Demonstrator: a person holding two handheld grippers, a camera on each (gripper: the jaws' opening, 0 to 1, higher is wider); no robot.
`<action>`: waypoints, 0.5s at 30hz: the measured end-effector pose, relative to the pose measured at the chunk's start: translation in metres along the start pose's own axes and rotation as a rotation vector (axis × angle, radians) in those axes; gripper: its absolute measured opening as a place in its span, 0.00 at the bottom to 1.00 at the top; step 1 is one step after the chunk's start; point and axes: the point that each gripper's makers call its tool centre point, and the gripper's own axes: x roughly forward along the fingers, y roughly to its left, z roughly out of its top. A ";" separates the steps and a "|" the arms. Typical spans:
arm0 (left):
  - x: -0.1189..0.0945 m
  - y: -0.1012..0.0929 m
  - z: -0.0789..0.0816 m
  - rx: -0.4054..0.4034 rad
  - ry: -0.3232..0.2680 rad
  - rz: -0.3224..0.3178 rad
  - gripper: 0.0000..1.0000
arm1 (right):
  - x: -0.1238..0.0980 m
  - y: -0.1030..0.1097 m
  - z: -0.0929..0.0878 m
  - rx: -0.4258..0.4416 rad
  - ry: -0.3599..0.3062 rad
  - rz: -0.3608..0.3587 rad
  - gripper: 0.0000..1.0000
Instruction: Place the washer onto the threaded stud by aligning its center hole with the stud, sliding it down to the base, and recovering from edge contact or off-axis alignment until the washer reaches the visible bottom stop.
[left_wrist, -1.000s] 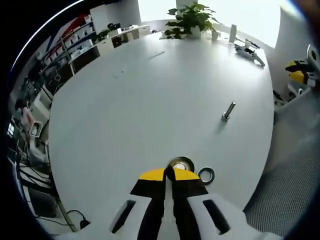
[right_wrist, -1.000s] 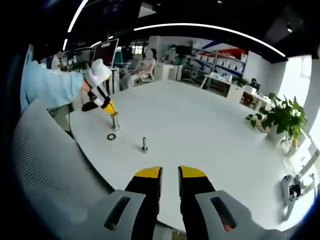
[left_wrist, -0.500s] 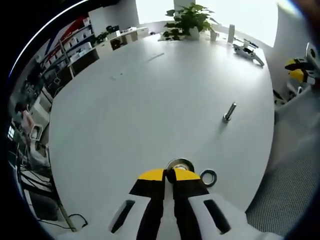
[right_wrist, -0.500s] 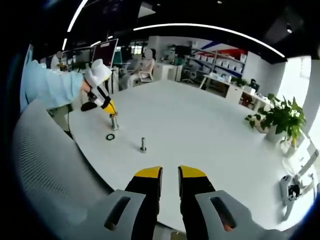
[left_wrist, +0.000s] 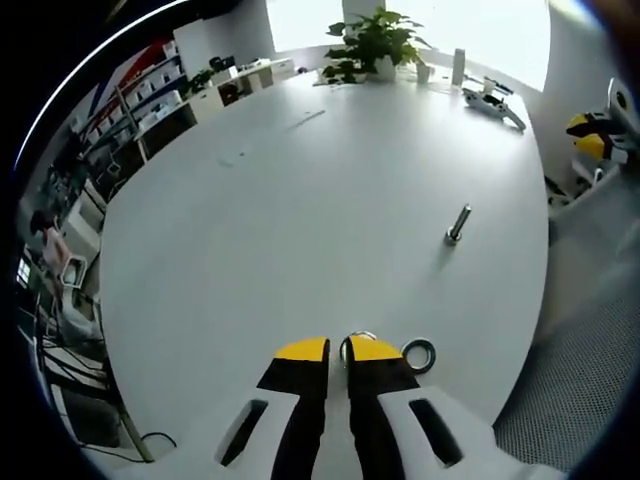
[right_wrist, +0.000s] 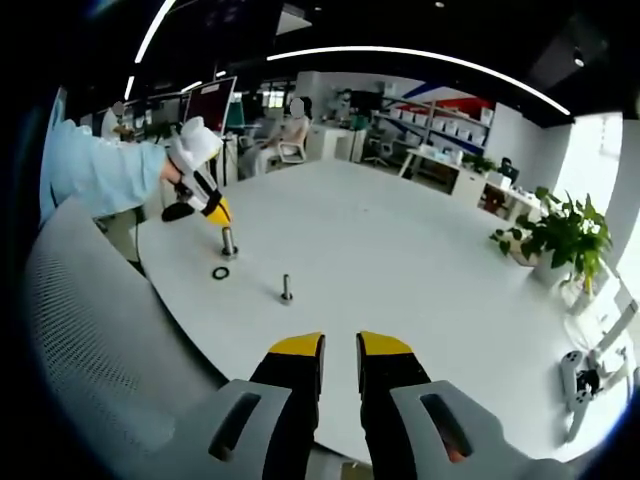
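My left gripper (left_wrist: 338, 352) hovers just over an upright threaded stud (right_wrist: 228, 242) near the table's edge. Its jaws stand a narrow gap apart and hold nothing. The stud's metal top with a washer ring (left_wrist: 358, 337) peeks out just behind the yellow tips. A second washer (left_wrist: 418, 352) lies flat on the table to the right of the tips, also seen as a dark ring, the loose washer (right_wrist: 220, 272). Another stud (left_wrist: 457, 223) stands farther out, the same stud (right_wrist: 287, 290) in the right gripper view. My right gripper (right_wrist: 341, 350) is open and empty, well back from both studs.
The round white table (left_wrist: 300, 180) ends close to the studs, with a grey mesh chair back (right_wrist: 90, 340) beside it. A potted plant (left_wrist: 375, 40) and a small device (left_wrist: 492, 100) sit at the far edge. A person's sleeve (right_wrist: 100, 170) holds the left gripper.
The left jaws, pressed together over the stud's top before, now stand slightly apart and have drawn back a little, so less of the ring shows. The right gripper has not moved.
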 end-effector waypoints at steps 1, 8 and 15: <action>-0.001 0.000 0.001 0.001 -0.004 0.003 0.04 | 0.000 0.000 0.000 0.000 0.000 -0.001 0.15; -0.007 0.002 0.002 -0.009 -0.019 0.005 0.04 | 0.000 0.000 0.000 -0.001 0.000 0.000 0.15; -0.014 -0.005 0.004 -0.008 -0.031 -0.004 0.06 | 0.000 0.000 0.000 -0.001 -0.001 0.000 0.15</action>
